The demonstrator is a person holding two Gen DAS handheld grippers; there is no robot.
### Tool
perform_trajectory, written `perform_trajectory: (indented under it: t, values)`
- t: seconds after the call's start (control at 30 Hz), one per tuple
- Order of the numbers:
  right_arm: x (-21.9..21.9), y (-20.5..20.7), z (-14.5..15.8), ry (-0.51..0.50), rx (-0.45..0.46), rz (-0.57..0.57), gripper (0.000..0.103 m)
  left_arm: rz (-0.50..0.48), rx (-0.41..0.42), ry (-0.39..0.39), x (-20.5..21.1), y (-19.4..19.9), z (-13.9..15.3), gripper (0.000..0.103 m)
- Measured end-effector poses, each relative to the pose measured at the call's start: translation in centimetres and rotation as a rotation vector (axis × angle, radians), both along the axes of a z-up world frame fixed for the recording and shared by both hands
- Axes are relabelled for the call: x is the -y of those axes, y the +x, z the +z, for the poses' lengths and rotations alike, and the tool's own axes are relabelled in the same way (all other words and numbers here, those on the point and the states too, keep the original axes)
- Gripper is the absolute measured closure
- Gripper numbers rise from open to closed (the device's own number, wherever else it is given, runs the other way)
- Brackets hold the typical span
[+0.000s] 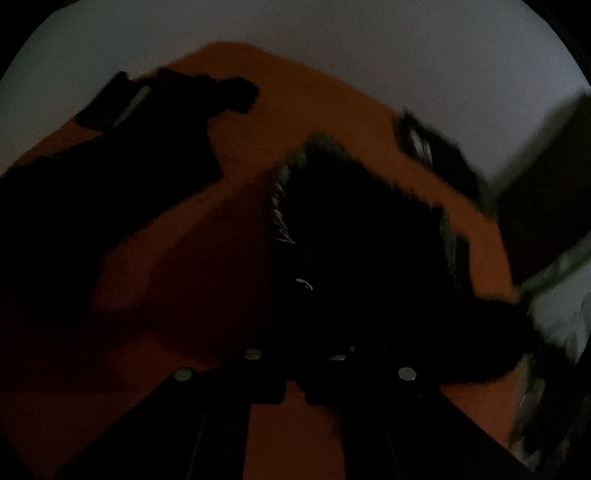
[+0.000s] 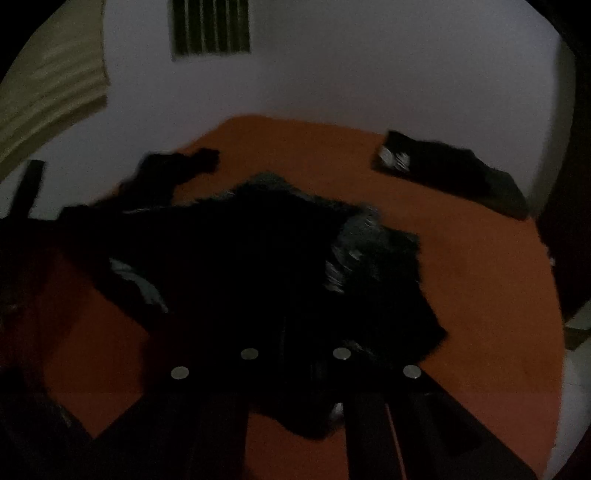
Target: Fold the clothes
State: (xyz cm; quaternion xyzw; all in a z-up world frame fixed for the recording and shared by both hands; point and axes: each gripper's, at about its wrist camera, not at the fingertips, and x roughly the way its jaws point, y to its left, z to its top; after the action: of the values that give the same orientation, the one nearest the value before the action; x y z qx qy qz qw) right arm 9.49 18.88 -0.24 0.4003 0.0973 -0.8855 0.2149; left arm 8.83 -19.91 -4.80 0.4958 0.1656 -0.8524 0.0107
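The frames are dark and blurred. A black garment (image 1: 354, 240) with pale print lies crumpled on an orange cover (image 1: 184, 240). Its near edge runs down into my left gripper (image 1: 295, 384), whose fingers stand close together on the cloth at the bottom of the left wrist view. In the right wrist view the same black garment (image 2: 240, 258) spreads across the orange cover (image 2: 461, 277). One corner of it hangs between the fingers of my right gripper (image 2: 295, 369), which looks shut on it. The fingertips themselves are lost in black.
A folded dark garment (image 2: 443, 170) with a pale print lies at the cover's far right corner, also seen as the folded garment (image 1: 436, 155). More dark clothing (image 2: 173, 170) lies at the far left. Behind are a pale wall, a barred vent (image 2: 210, 26) and a curtain (image 2: 48, 74).
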Motion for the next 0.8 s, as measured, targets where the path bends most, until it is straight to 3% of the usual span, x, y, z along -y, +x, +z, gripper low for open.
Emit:
perform_trajectory:
  t: [0.03, 0.1, 0.17, 0.23, 0.3, 0.4, 0.53, 0.7, 0.8]
  values:
    - [-0.7, 0.1, -1.2, 0.024, 0.039, -0.015, 0.093, -0.016, 0.040, -0.058, -0.7, 0.8, -1.3, 0.092]
    - [-2.1, 0.2, -3.9, 0.070, 0.129, -0.049, 0.077, -0.031, 0.141, -0.157, -1.6, 2.0, -4.5, 0.092]
    - [-2.8, 0.7, -7.5, 0.096, 0.278, -0.087, 0.067, -0.034, 0.205, -0.181, -1.8, 2.8, -6.8, 0.090]
    - [-3.6, 1.3, -9.3, 0.077, 0.362, -0.106, 0.067, -0.034, 0.224, -0.200, -1.7, 2.9, -7.7, 0.088]
    - [-4.2, 2.1, -10.0, 0.048, 0.397, -0.117, 0.065, -0.035, 0.215, -0.238, -1.4, 2.7, -8.0, 0.079]
    - [-4.5, 3.9, -9.1, 0.031, 0.348, -0.114, 0.062, -0.037, 0.230, -0.265, -1.1, 2.0, -8.8, 0.076]
    - [-4.2, 6.8, -10.6, 0.031, 0.393, -0.058, 0.062, -0.040, 0.252, -0.261, -0.2, 1.7, -9.0, 0.075]
    - [-0.8, 11.2, -9.6, 0.161, 0.146, 0.136, 0.063, -0.020, 0.264, -0.254, 0.5, 0.7, -8.7, 0.075]
    - [1.5, 10.0, -10.2, 0.160, 0.126, 0.149, 0.063, 0.001, 0.266, -0.237, 0.7, 0.6, -8.7, 0.075]
